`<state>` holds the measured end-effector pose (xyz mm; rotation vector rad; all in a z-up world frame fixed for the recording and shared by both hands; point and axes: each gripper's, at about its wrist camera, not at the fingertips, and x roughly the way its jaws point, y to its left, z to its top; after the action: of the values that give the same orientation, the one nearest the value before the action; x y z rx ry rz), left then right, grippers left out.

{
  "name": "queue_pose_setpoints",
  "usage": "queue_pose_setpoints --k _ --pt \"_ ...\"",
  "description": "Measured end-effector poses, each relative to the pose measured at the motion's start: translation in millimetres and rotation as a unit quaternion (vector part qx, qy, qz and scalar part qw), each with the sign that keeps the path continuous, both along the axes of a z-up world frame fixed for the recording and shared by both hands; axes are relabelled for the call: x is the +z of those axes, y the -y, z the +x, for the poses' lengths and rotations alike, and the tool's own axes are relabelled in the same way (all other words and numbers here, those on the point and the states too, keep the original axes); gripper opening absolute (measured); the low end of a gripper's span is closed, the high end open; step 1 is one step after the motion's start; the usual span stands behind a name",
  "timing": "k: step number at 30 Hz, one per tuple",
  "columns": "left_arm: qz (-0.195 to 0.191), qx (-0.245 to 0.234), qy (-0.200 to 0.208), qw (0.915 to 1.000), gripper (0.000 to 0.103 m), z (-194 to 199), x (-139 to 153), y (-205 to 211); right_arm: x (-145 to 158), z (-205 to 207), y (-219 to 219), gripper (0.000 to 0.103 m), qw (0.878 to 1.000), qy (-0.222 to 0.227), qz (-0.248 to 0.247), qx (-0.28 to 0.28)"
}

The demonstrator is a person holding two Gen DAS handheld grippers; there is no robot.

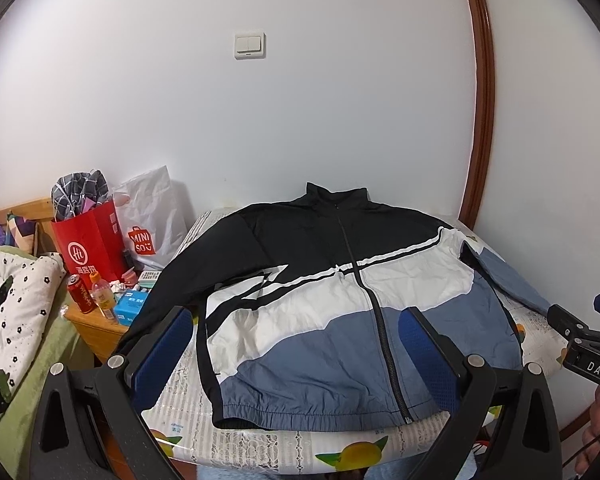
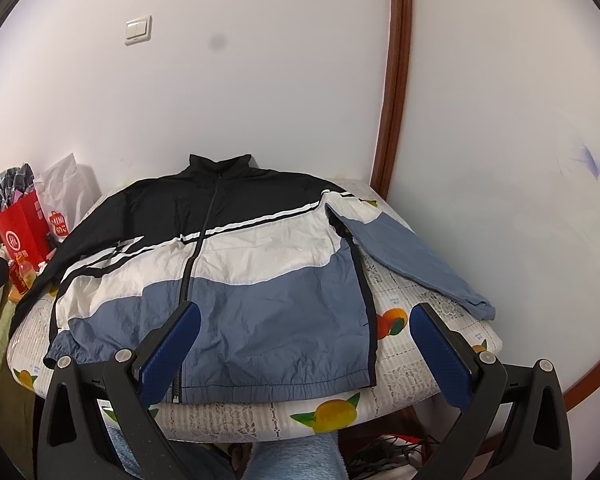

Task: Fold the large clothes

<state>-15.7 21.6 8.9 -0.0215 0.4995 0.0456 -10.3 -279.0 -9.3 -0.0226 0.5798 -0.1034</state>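
Observation:
A black, white and blue zip-up jacket [image 1: 340,304] lies flat and face up on a table with a fruit-print cloth [image 1: 260,444], collar at the far side. It also shows in the right wrist view [image 2: 228,272]. Its blue right-hand sleeve [image 2: 412,256] lies spread out on the cloth; its black left-hand sleeve [image 1: 160,292] hangs off the table's left edge. My left gripper [image 1: 296,320] is open and empty, hovering above the jacket's hem. My right gripper [image 2: 306,316] is open and empty above the hem's right part, and part of it shows in the left wrist view [image 1: 580,332].
A wooden nightstand [image 1: 96,328] left of the table holds a red bag [image 1: 92,240], a white Miniso bag [image 1: 152,216], a can [image 1: 80,288] and a bottle [image 1: 102,296]. A bed with a patterned quilt [image 1: 12,300] lies further left. A wall and wooden door frame [image 2: 396,80] stand behind.

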Motion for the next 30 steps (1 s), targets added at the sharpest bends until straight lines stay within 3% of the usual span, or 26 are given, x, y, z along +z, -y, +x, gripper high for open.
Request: queue_pose_setpoints --k 30 --pt "-0.003 -0.013 0.006 0.9999 0.103 -6.9 5.5 2.1 2.1 -2.0 6.0 0.103 1.0 0.004 0.001 -0.012"
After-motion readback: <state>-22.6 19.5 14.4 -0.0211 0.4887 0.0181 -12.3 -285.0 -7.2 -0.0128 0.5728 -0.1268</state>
